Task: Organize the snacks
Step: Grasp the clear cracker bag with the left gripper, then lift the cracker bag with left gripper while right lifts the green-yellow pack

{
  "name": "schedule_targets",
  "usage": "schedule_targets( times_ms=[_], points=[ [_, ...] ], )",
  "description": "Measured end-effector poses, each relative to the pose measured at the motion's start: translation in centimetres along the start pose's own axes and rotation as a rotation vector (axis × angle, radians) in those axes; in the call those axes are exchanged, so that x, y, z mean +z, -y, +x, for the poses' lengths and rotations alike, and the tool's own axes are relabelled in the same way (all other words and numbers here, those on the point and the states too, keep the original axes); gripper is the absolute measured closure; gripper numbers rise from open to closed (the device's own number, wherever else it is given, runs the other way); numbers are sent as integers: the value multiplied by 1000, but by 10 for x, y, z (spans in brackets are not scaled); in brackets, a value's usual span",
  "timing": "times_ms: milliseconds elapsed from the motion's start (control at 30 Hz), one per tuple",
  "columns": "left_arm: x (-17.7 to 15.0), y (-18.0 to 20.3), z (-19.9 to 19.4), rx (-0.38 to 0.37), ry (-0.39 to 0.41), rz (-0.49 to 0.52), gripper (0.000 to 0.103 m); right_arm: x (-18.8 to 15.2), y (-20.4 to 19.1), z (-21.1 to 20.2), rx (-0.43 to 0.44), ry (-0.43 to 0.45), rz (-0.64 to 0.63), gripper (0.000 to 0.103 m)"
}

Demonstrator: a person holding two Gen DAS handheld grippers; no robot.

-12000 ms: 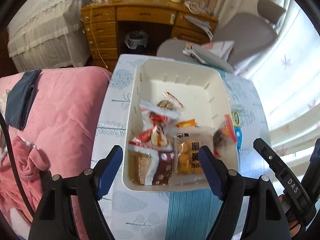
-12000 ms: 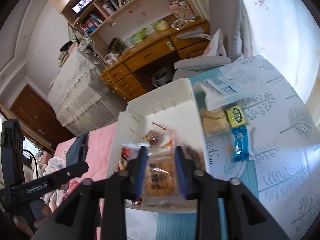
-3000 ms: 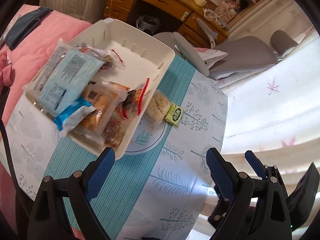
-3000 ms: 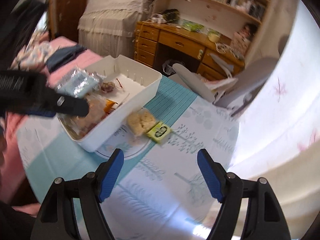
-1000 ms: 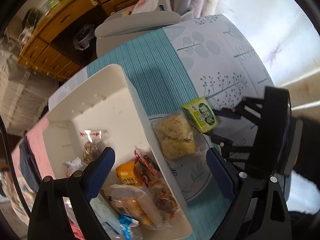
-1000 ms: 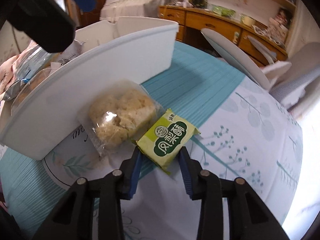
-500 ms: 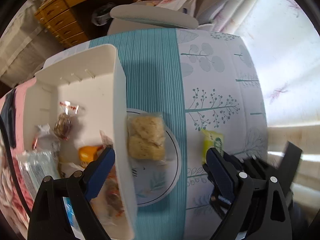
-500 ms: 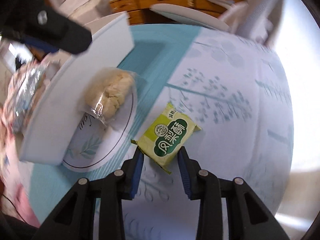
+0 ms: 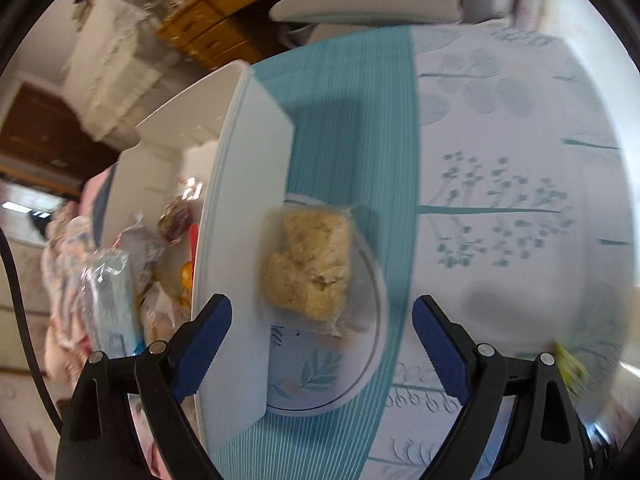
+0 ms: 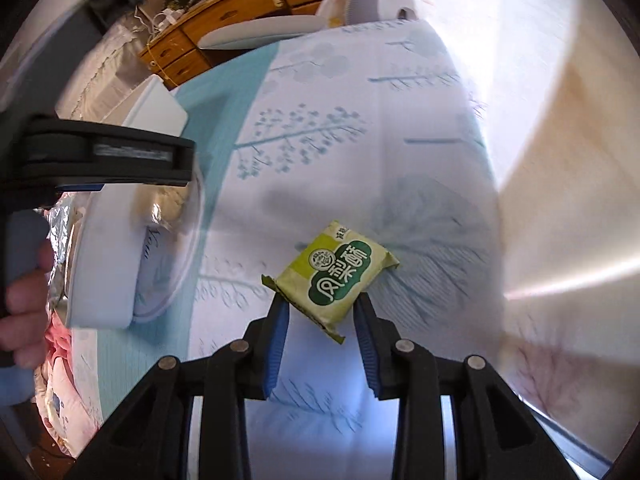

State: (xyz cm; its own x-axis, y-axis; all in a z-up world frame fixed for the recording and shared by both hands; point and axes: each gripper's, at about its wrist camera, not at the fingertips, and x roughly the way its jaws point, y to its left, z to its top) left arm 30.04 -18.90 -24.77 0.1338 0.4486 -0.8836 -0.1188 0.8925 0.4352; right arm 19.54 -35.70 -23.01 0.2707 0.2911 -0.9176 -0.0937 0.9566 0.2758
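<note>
A green square snack packet [image 10: 338, 272] hangs above the tablecloth, pinched between the blue pads of my right gripper [image 10: 320, 304]. In the left wrist view a clear-wrapped pale crumbly cake [image 9: 308, 266] lies on the cloth beside the long wall of the white bin [image 9: 236, 216]. My left gripper [image 9: 320, 312] hovers open just above it, one finger over the bin wall, the other on the cloth side. Several wrapped snacks [image 9: 116, 292] lie in the bin. The green packet [image 9: 570, 364] shows blurred at the lower right edge of that view.
A tablecloth [image 9: 500, 160] with teal stripes and tree prints covers the table. A grey chair [image 9: 360, 4] and a wooden desk [image 10: 224, 20] stand beyond the far edge. Pink bedding [image 9: 60, 320] lies past the bin. A hand [image 10: 24, 308] holds the left gripper's handle.
My right gripper lifted the green packet off the cloth and carried it away from the bin. My left gripper came down and rolled, closing in over the wrapped cake.
</note>
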Motion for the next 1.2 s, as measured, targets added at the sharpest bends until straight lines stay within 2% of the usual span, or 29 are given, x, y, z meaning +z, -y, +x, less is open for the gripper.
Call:
schedule_targets(
  times_ms=[100, 233, 400, 600, 833, 867, 933, 967, 1067, 1100, 1133, 1200],
  points=[
    [1, 3, 12, 44, -12, -19, 11, -8, 5, -6, -1, -6, 9, 70],
    [8, 4, 33, 55, -66, -53, 11, -16, 6, -9, 9, -21, 15, 70],
    [17, 1, 44, 66, -73, -87, 11, -22, 1, -10, 32, -28, 0, 70],
    [32, -5, 50, 51, -71, -120, 11, -25, -3, -16, 61, -15, -11, 74],
    [38, -29, 65, -55, -71, -191, 11, -17, -2, -21, 73, 9, -2, 78],
    [37, -34, 67, -76, -70, -207, 11, -15, -1, -21, 71, 11, -1, 79],
    [35, -37, 67, -88, -63, -215, 12, -13, -1, -21, 74, 14, 1, 94],
    [34, -37, 67, -85, -54, -210, 12, -13, -1, -22, 69, 15, 3, 99],
    [28, -34, 63, -83, -24, -193, 18, -13, -2, -20, 69, 14, 2, 99],
    [27, -35, 62, -107, -14, -190, 28, -13, -3, -20, 68, 13, 0, 99],
    [24, -36, 62, -75, -8, -181, 38, -14, -4, -19, 67, 13, -4, 99],
    [17, -30, 57, -18, 8, -158, 50, -15, -5, -19, 70, 14, -5, 100]
  ],
)
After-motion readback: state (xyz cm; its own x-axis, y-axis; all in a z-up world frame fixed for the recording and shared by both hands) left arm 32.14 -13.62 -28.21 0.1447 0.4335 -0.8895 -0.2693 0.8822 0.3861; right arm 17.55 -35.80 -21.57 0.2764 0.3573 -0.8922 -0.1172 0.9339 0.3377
